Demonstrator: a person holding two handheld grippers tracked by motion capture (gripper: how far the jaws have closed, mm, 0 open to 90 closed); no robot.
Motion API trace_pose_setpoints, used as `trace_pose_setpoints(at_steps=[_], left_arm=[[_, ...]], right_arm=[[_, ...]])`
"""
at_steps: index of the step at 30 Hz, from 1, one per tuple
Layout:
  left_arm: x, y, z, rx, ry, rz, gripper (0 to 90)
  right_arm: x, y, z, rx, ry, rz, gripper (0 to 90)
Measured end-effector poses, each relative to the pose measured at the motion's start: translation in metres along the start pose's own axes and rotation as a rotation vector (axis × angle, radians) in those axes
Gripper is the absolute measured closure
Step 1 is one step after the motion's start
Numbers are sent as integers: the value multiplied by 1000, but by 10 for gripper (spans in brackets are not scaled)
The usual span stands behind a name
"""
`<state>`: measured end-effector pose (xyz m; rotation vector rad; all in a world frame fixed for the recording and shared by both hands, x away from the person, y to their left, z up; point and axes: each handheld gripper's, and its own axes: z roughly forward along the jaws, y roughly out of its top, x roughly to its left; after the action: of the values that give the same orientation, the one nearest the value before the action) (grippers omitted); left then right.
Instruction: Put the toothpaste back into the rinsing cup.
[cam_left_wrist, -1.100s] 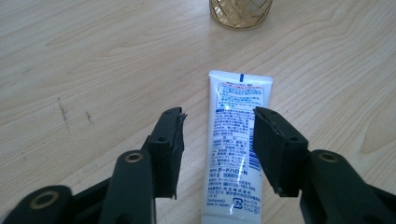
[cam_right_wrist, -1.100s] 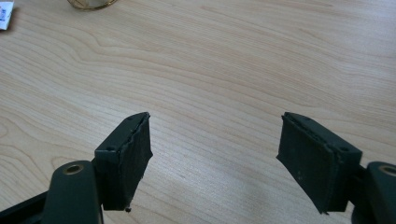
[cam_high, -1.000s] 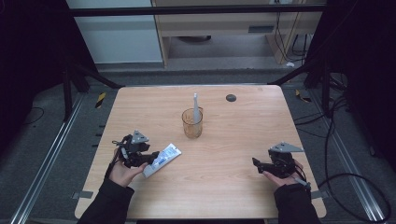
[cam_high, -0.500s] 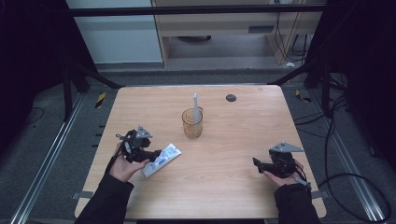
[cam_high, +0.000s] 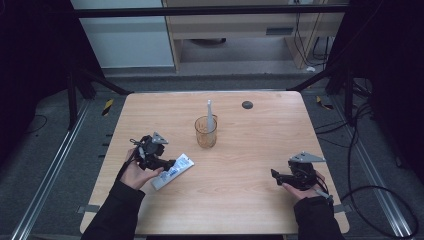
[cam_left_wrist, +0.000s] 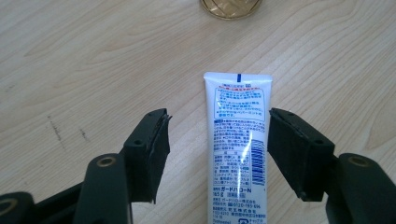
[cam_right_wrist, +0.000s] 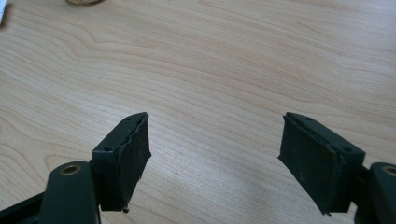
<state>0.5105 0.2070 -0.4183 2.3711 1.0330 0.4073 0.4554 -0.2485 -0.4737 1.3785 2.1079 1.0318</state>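
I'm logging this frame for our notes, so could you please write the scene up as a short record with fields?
surface: wooden table
left gripper: open, jaws either side of the toothpaste tube, nearer the right jaw, no clamp visible
toothpaste tube: white, lying flat on the table
cup: amber, see-through, upright near the table's middle
in the cup: a pale slim item, standing up
right gripper: open, nothing between its jaws
far edge: small dark disc
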Motion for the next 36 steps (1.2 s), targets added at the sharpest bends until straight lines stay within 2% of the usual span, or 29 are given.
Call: trace_pose_setpoints(at_steps=[10,18,36], left_arm=[[-4,0,11,50,-3,29,380],[-3,-1,18,83,-16,27,379],[-9,-1,30,147,-32,54,374]], right_arm=[[5,1,3,12,9,-21,238],[5,0,3,18,12,-15,236],[5,-1,5,29,15,-30,234]])
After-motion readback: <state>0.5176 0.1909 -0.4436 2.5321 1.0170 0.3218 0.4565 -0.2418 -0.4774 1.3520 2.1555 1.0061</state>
